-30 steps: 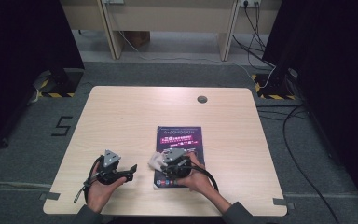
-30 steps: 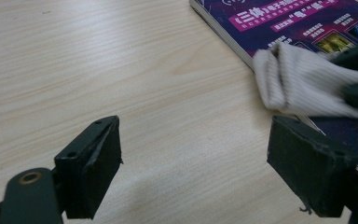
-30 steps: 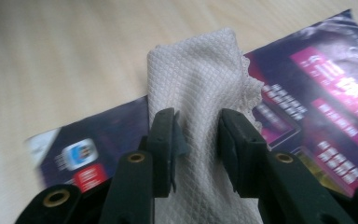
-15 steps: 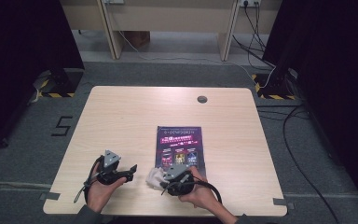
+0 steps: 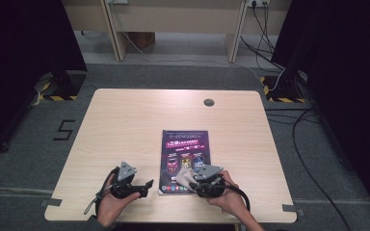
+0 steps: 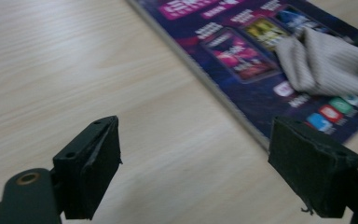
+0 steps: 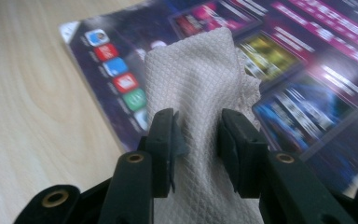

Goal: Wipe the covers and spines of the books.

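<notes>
— Since the earlier frame, what moved?
— Right gripper (image 5: 189,179) slid back onto the booklet (image 5: 185,144), jaws pinching the cloth (image 7: 193,88), which drapes ahead of it over the cover.
— And the left gripper (image 5: 144,185)?
— Jaws spread wide, holding nothing, booklet just beside it.

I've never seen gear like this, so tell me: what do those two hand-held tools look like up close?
Both are black. The left gripper and right gripper each carry a grey three-cornered plate on top and trail a black cable. Up close, each ends in two blocky black jaws with flat pads, rough at the edges, on arms with round brass-coloured rivets. The forearms look bare; sleeves are too dark to tell.
</notes>
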Tool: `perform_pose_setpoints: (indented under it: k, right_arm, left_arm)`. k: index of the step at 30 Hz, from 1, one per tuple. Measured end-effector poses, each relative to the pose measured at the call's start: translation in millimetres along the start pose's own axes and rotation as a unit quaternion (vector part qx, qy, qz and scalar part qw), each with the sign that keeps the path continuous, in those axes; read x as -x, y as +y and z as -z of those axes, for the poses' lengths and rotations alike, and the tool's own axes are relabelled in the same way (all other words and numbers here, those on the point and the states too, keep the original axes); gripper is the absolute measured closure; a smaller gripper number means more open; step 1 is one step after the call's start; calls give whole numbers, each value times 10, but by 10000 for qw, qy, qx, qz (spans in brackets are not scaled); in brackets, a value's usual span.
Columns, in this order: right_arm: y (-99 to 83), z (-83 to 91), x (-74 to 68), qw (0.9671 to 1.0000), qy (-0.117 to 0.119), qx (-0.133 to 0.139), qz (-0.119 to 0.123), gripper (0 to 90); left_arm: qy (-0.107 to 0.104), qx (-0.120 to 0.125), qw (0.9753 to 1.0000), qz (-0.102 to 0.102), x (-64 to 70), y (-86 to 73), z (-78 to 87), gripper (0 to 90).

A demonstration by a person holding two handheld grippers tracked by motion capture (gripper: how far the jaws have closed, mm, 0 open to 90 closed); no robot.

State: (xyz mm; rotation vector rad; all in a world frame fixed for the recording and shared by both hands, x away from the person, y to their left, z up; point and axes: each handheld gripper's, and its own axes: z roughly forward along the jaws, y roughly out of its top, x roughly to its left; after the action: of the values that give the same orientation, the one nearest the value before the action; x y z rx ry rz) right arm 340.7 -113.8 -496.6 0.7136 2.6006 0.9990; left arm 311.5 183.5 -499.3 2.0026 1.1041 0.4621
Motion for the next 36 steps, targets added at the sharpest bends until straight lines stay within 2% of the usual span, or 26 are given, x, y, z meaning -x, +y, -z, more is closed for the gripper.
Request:
perform_pose_setpoints:
  k: [2,3,6,8,14,20,28,32,36]
  right_arm:
    - [-29,29,29,10000,-16,-19,-47,660]
    - [-37,36,37,10000,-44,-28,-64,659]
    - [-35,28,67,9999,-41,-26,-96,652]
    - [-20,15,100,9999,-81,-38,-89,652]
    - [78,-83,274,9993,-324,-89,-190,651]
    - [184,-211,515,9978,-546,-94,-371,651]
    - [324,-392,910,9926,-981,-68,-708,650]
    - [370,-453,1031,9900,-1119,-64,-862,650]
    - [355,-477,1127,9873,-1253,50,-977,651]
  left_arm:
    - [-62,-110,9998,-126,105,3,-68,162]
    - [-172,-102,9997,-140,150,9,-107,162]
    - [-115,-146,9995,-273,197,21,-167,162]
    - [-43,-292,9988,-403,201,1,-191,162]
    - [61,-357,9980,-521,216,-5,-205,152]
    - [20,-342,9981,-513,213,-8,-214,146]
    - [-6,-328,9984,-450,205,-17,-216,146]
    - [-5,-336,9984,-466,205,-15,-215,147]
    - [3,-334,9983,-477,209,-12,-217,148]
